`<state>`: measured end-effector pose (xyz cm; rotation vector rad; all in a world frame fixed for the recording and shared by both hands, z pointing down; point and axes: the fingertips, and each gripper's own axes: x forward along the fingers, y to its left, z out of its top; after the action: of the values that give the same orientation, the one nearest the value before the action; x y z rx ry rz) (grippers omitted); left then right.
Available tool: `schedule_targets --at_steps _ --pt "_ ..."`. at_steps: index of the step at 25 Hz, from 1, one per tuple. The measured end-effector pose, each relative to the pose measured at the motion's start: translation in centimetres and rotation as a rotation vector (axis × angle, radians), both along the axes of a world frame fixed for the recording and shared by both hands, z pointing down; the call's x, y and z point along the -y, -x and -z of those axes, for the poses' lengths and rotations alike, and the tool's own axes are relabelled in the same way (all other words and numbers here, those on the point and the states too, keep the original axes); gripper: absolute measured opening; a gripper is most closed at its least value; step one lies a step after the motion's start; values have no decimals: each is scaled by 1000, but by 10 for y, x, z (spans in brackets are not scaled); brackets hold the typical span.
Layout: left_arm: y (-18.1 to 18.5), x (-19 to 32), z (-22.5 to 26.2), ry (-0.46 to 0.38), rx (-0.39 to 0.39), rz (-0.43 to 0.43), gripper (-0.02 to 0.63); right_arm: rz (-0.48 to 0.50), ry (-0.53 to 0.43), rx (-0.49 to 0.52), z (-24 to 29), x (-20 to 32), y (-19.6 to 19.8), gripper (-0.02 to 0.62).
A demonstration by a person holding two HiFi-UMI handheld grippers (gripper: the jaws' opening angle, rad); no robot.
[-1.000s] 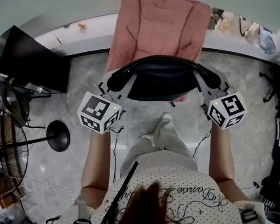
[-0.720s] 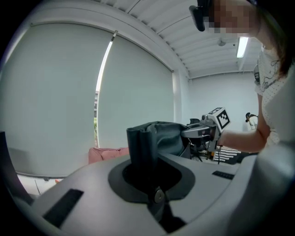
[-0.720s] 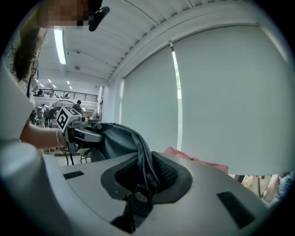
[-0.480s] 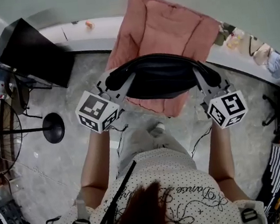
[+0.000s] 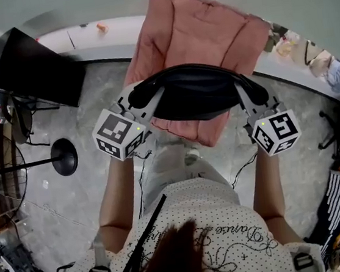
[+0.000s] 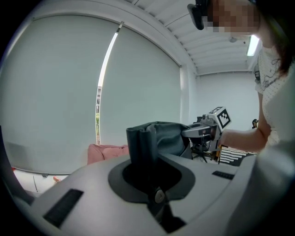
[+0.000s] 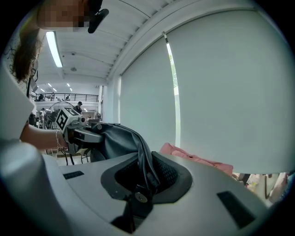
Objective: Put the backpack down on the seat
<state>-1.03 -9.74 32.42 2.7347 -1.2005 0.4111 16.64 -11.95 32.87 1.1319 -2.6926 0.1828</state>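
The grey stone-patterned floor (image 5: 72,193) fills most of the head view. A pink quilted seat (image 5: 207,35) stands at its far side, against the pale wall. The black backpack (image 5: 197,98) is slung crosswise between the two grippers, over the seat's near edge. Whether it touches the cushion cannot be told from the head view. In the gripper views the pink cushion shows lower down and beyond the bag.

A dark table (image 5: 33,72) stands on the floor at the far left. Nearer the person is a pedestal fan (image 5: 64,157), its round base on the floor.

The left gripper (image 5: 142,96) is at the bag's left end. In its own view the jaws are clenched on an upright fold of the bag's dark fabric. The right gripper (image 5: 250,95) is at the bag's right end, its jaws closed on a bunched black edge of the bag that runs down between them. Each gripper's marker cube faces up toward the head camera. Both of the person's bare forearms reach forward, in line with the grippers.
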Motion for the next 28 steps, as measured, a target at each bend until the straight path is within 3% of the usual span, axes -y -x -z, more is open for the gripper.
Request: schedule_targets --at_steps 12,21,28 --pt "47 139 -13 27 -47 -124 23 -127 29 -30 -5 114 46 63" --pt "80 213 -58 117 -16 -211 25 -213 167 6 -57 162 81 63" --pt "82 216 -139 265 0 -199 26 -184 321 -44 -134 163 83 60"
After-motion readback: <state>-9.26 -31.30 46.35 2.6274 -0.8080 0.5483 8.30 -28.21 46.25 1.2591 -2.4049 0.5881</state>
